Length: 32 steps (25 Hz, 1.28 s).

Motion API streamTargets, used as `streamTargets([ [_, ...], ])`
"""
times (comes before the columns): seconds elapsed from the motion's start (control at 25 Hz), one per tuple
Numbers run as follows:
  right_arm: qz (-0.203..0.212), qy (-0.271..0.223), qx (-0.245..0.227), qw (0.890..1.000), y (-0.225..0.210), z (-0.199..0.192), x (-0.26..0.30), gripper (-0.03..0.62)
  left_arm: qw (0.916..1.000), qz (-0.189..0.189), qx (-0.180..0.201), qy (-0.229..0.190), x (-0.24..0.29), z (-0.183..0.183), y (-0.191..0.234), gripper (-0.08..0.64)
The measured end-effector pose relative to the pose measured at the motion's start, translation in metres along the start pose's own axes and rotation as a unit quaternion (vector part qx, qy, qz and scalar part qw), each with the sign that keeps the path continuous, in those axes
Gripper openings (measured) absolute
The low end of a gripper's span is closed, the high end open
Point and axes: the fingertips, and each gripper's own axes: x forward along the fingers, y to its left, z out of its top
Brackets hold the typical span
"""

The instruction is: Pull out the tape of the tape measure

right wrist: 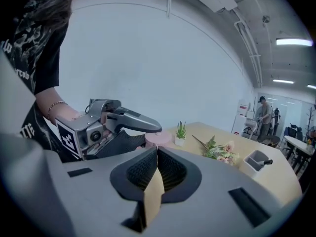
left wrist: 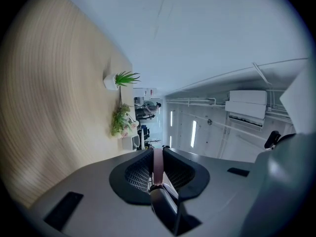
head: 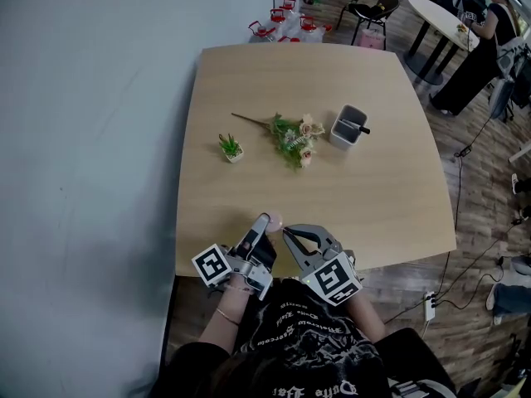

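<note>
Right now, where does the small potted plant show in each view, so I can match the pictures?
Head view: plant left of centre, with the flowers to its right.
Left gripper view: plant upper left of centre; the picture is turned sideways, so the flowers sit below it.
Right gripper view: plant near the centre, flowers to its right.
Shared landmark: the flowers.

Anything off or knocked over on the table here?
Only the flower bunch: it lies flat on the table, in no holder. The potted plant and pen cup stand upright; nothing spilled.
</note>
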Motion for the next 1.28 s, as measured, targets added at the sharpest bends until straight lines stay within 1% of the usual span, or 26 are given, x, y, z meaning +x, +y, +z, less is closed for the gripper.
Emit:
streamTargets([
  [0.32, 0.022, -0.012, 0.084, 0.996, -0.009, -0.009, -0.009, 0.018, 0.9999, 0.002, 0.009, -0.007, -0.009, 0.004, 0.002, 0.071],
  [0.44, 0.019, 0.0, 0.079, 0.997, -0.015, -0.017, -0.013, 0.018, 0.9998, 0.012, 0.015, -0.004, -0.012, 0.004, 0.008, 0.071],
  [0.56, 0.009, 0.006, 0.083, 0.996, -0.021, -0.023, -0.017, 0.018, 0.9997, 0.019, 0.014, -0.007, -0.014, 0.005, 0.013, 0.071],
  [0.84, -0.01, 0.016, 0.087, 0.996, -0.031, -0.03, -0.022, 0.018, 0.9995, 0.028, 0.015, -0.004, -0.014, 0.005, 0.017, 0.071],
  [1.04, -0.028, 0.022, 0.097, 0.995, -0.041, -0.036, -0.028, 0.018, 0.9991, 0.036, 0.002, -0.021, -0.02, 0.012, 0.022, 0.071],
  [1.28, -0.041, 0.026, 0.106, 0.993, -0.049, -0.042, -0.035, 0.018, 0.9984, 0.04, 0.0, -0.039, -0.028, 0.023, 0.024, 0.071],
])
